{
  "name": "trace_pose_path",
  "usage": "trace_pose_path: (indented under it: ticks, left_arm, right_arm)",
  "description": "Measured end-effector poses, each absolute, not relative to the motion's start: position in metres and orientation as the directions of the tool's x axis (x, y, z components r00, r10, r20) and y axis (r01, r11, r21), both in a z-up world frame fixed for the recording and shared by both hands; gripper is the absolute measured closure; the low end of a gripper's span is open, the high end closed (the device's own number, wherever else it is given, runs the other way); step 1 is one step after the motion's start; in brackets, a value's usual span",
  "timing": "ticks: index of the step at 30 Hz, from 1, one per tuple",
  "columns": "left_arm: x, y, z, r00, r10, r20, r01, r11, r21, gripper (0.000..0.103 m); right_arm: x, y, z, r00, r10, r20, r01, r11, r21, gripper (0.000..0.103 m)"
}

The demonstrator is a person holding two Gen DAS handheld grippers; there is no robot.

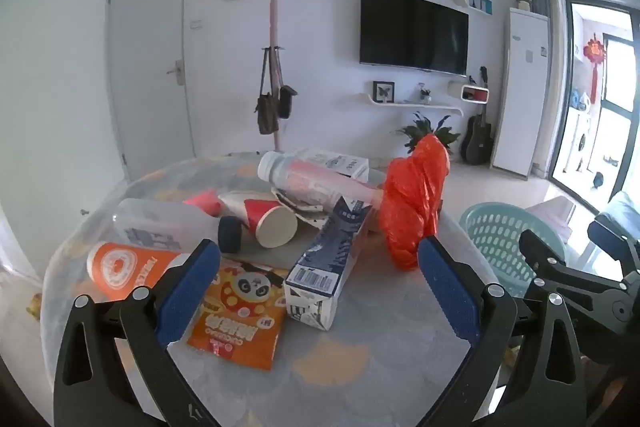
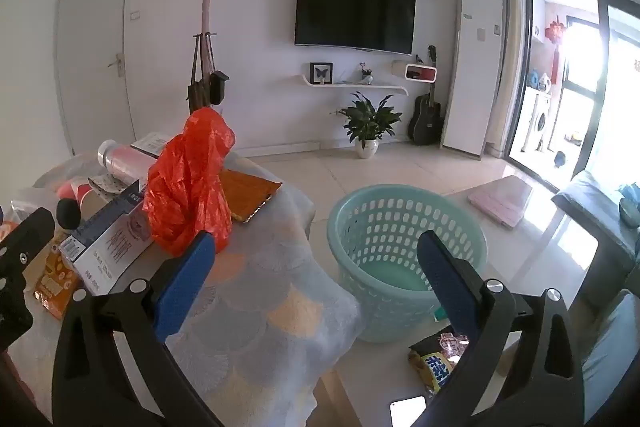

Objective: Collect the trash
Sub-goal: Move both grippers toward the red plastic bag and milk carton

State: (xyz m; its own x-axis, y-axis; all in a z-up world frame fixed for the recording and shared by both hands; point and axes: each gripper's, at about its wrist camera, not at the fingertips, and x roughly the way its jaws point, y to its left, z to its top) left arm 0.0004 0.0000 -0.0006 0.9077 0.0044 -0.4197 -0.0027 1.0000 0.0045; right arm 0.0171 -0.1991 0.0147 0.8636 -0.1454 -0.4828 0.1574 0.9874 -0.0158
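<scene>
Trash lies on a table under a patterned cloth (image 1: pixel 340 359): a blue-and-white carton (image 1: pixel 328 259), an orange snack packet (image 1: pixel 240 311), an orange cup (image 1: pixel 124 267), a red-and-white paper cup (image 1: pixel 268 223), a clear bottle (image 1: pixel 168 227), a pink-labelled bottle (image 1: pixel 312 181) and a crumpled red plastic bag (image 1: pixel 414 203). My left gripper (image 1: pixel 316 259) is open over the carton and packet. My right gripper (image 2: pixel 316 251) is open and empty, between the red bag (image 2: pixel 188 183) and the teal basket (image 2: pixel 404 247).
The teal basket (image 1: pixel 500 239) stands on a low table right of the cloth edge. A snack packet (image 2: pixel 436 359) and a phone (image 2: pixel 408 409) lie in front of it. A pink laptop (image 2: pixel 504 199) lies behind. An orange pouch (image 2: pixel 244 195) sits beside the red bag.
</scene>
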Motion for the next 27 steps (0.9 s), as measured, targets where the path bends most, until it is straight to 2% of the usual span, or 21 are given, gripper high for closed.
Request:
trace_pose_path:
  ticks: [6, 22, 27]
  left_arm:
    - [-0.002, 0.004, -0.001, 0.907, -0.003, -0.421, -0.001, 1.000, -0.009, 0.007]
    - [-0.010, 0.021, 0.007, 0.912, -0.014, -0.411, 0.002, 1.000, -0.029, 0.007]
    - [-0.007, 0.025, 0.005, 0.899, -0.048, -0.435, 0.018, 0.997, -0.072, 0.007]
  right_arm:
    - [0.016, -0.194, 0.017, 0.866, -0.152, -0.477, 0.144, 0.988, -0.055, 0.008]
    - [0.016, -0.186, 0.022, 0.873, -0.124, -0.472, 0.116, 0.992, -0.047, 0.008]
    - [0.020, -0.187, 0.021, 0.868, -0.116, -0.482, 0.108, 0.993, -0.043, 0.014]
